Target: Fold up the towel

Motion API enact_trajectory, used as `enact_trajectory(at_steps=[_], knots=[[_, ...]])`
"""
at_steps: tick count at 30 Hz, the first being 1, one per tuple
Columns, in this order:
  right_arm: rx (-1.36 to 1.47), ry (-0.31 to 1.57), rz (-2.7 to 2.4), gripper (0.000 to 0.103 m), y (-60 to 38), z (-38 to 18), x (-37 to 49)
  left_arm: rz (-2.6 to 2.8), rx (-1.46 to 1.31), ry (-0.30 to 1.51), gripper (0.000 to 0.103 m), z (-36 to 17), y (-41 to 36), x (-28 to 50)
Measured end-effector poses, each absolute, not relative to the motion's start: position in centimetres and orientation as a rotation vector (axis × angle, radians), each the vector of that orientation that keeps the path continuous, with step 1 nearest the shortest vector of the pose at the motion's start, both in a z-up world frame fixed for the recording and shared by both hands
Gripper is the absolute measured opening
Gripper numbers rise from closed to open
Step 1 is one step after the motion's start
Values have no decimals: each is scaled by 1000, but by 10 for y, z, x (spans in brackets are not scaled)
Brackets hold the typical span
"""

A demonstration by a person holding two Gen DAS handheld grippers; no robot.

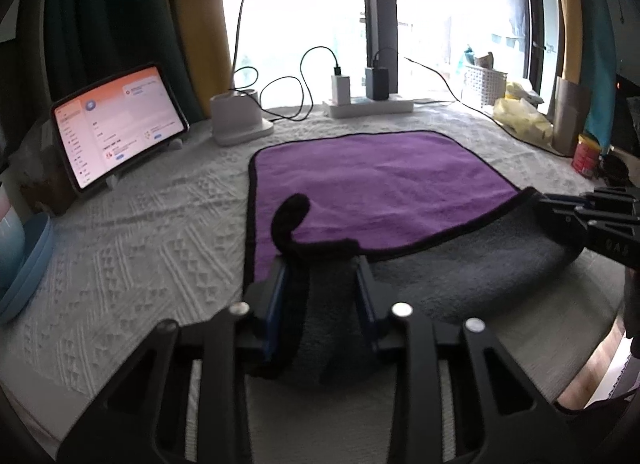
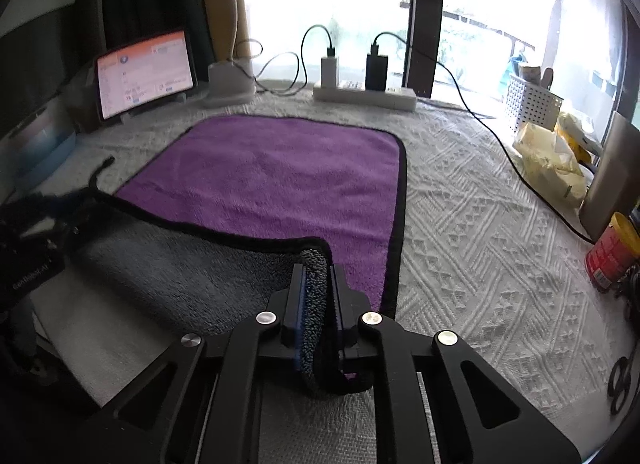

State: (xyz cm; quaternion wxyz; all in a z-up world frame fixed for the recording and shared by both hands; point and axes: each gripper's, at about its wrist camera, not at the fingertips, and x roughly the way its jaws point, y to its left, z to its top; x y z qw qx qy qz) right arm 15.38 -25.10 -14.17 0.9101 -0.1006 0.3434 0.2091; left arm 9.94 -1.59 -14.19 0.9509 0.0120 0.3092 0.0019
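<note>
A purple towel [image 1: 380,180] with black trim and a grey underside lies on the white textured table cover; it also shows in the right wrist view [image 2: 272,176]. Its near edge is lifted and turned over toward the far side, showing the grey side [image 1: 460,264]. My left gripper [image 1: 322,264] is shut on the towel's near left corner, with a black hanging loop [image 1: 290,216] sticking up. My right gripper [image 2: 318,272] is shut on the near right corner. Each gripper shows in the other's view, the right one [image 1: 592,220] and the left one [image 2: 44,220].
A lit tablet [image 1: 120,124] on a stand at the back left. A white desk lamp [image 1: 240,112], a power strip [image 1: 368,104] with chargers and cables at the back. A white basket [image 2: 532,104], yellow bags [image 2: 552,160] and a red can [image 2: 612,252] at the right.
</note>
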Motion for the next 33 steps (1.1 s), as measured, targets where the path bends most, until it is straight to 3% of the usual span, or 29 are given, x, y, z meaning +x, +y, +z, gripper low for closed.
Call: enact_trajectory(at_steps=[6,33], knots=[[-184,656,448,12,-249,-123,150,-23,-11,607,17,-129,-11,100],[-141,535,453,12,-247,-72,192,-62,-63,507,16,-66,11,153]])
